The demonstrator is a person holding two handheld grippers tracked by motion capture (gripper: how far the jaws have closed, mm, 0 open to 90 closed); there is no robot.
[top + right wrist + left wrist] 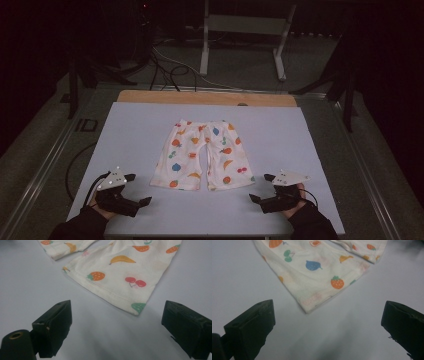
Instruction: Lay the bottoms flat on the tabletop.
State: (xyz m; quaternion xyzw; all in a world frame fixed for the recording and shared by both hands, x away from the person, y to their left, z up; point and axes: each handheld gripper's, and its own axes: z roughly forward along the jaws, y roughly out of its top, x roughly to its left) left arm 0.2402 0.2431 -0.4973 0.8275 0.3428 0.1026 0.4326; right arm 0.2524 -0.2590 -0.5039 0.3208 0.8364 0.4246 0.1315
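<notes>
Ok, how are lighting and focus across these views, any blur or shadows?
High view: dim, dark surroundings, the shorts soft but readable on the white sheet. Left gripper view: print sharp, jaws blurred, faint shadow between them. Right gripper view: much the same, with soft shadow on the sheet.

A pair of small cream shorts [202,156] printed with fruit lies flat at the middle of the pale counter [130,130], waistband away from me. My left claw [137,189] sits near the left leg hem, jaws apart. My right claw [262,187] sits near the right hem, also spread. Neither touches the cloth.
</notes>
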